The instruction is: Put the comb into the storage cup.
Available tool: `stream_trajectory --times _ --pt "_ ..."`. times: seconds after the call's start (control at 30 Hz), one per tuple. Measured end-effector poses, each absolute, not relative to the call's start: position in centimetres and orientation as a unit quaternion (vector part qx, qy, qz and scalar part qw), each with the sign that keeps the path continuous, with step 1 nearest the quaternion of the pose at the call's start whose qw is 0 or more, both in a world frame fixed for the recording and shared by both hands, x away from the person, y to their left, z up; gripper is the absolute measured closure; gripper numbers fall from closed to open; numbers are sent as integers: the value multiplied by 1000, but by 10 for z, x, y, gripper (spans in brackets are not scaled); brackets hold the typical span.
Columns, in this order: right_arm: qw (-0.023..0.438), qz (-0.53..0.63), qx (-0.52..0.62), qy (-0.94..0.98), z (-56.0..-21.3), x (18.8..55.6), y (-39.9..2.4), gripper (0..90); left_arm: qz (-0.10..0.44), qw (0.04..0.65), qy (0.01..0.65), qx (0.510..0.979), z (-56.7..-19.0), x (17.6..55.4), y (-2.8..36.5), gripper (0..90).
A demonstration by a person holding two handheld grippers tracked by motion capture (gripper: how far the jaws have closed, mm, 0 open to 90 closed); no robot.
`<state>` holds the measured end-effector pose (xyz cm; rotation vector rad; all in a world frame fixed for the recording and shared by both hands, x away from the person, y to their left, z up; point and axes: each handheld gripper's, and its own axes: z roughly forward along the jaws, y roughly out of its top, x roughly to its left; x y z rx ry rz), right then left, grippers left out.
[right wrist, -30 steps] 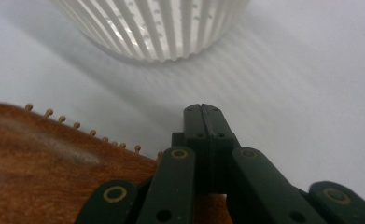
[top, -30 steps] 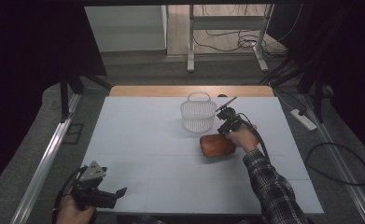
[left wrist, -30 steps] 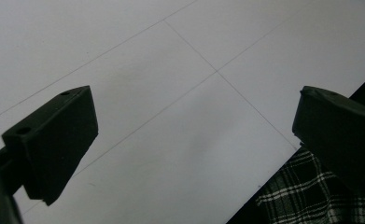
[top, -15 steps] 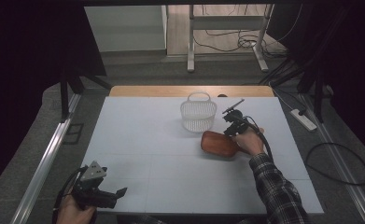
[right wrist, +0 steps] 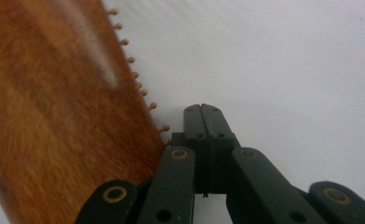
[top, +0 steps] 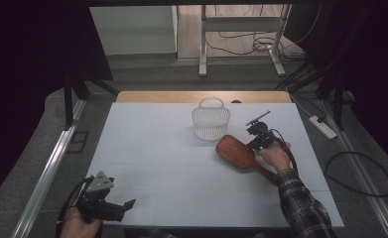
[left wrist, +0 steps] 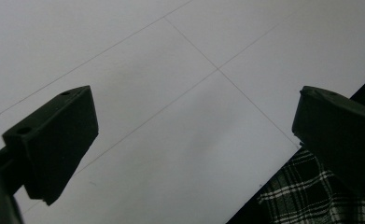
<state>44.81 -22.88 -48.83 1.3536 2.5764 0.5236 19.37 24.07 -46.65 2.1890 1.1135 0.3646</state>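
A brown wooden hairbrush (top: 234, 149) lies on the white table (top: 152, 148), head toward the basket, handle running under my right hand (top: 275, 156). My right gripper (top: 256, 135) sits just right of the brush head. In the right gripper view its jaws (right wrist: 203, 112) are shut together with nothing between them, and the brush's bristled edge (right wrist: 68, 121) lies against their left side. My left gripper (top: 128, 205) rests at the near left edge. In its own view the left gripper (left wrist: 192, 105) stands wide open over bare table.
A white wire basket (top: 210, 122) with a handle stands at the back middle of the table, just left of the right gripper. A plaid sleeve (top: 303, 208) reaches in from the near right. Cables and a power strip (top: 322, 127) lie on the floor to the right.
My right hand has slid to the right and the brush has swung with it, so its handle now points toward the near right. The left gripper has kept still.
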Motion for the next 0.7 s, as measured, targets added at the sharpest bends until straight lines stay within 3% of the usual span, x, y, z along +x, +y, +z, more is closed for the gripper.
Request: stream_trajectory --times 0.5,0.7 --pt "90 180 466 862 -490 432 -251 893 140 317 421 838 -467 194 239 13" --pt "105 203 466 855 -477 425 -255 807 140 317 421 838 -467 194 239 13"
